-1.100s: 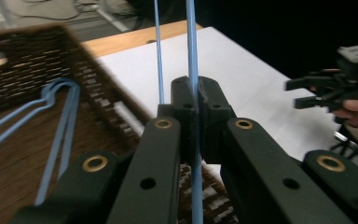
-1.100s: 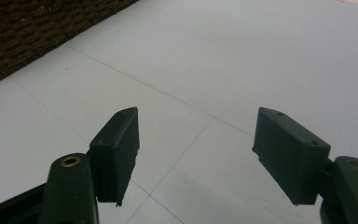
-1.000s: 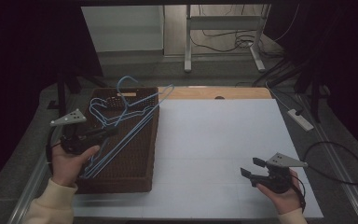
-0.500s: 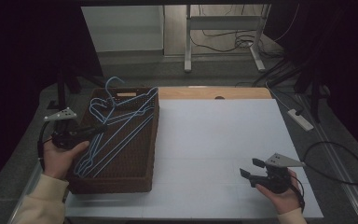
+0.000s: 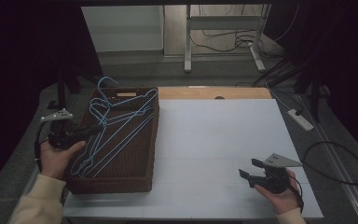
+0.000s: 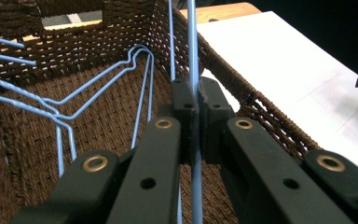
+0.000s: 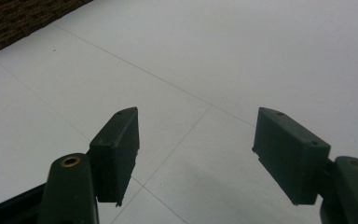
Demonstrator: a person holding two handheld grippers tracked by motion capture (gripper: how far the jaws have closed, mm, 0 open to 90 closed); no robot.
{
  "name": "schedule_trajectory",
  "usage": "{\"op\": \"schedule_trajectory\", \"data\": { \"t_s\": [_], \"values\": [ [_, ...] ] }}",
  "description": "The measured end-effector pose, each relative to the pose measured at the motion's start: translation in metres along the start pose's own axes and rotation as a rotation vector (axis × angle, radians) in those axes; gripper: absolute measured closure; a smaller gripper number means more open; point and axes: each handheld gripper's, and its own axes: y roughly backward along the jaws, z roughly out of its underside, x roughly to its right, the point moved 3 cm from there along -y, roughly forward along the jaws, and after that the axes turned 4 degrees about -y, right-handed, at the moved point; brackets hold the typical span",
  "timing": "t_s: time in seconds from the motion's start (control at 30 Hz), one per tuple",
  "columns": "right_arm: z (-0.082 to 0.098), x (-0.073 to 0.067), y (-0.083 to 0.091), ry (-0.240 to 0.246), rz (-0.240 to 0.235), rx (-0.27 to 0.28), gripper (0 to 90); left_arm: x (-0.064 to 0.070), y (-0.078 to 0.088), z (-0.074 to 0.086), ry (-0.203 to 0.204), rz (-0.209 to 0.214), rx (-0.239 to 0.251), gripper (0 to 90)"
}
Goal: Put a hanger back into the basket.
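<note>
High view looks forward and down on the whole tabletop (image 5: 214,140). Gripper views sit close, low; left one shares the wicker basket (image 6: 270,112) with high view.

The right hand-held gripper (image 7: 196,154) hovers wide apart above the white tabletop (image 7: 242,56).

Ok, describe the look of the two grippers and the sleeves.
Both grippers are black, with flat linkage arms joined by brass-coloured rivets and blocky jaws. The left gripper and right gripper each carry a grey three-cornered plate on top and trail a black cable. The sleeves are cream-coloured.
</note>
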Motion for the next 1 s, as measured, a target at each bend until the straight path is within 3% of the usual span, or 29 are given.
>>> {"op": "schedule_trajectory", "data": {
  "t_s": [0.37, 0.77, 0.9, 1.0],
  "values": [
    [0.000, -0.001, -0.002, 0.008, 0.001, -0.009, 31.5, -0.007, 0.001, 0.008, 0.013, -0.013, -0.015, 87.1],
    [0.001, -0.001, -0.002, 0.012, 0.003, -0.012, 31.4, -0.010, -0.027, 0.020, 0.024, 0.025, -0.110, 87.0],
    [0.001, -0.001, -0.002, 0.011, 0.004, -0.012, 31.4, -0.014, -0.035, 0.027, 0.042, 0.035, -0.164, 87.0],
    [0.001, -0.001, -0.002, 0.015, 0.007, -0.016, 31.4, -0.022, -0.040, 0.032, 0.068, 0.006, -0.189, 86.9]
  ]
}}
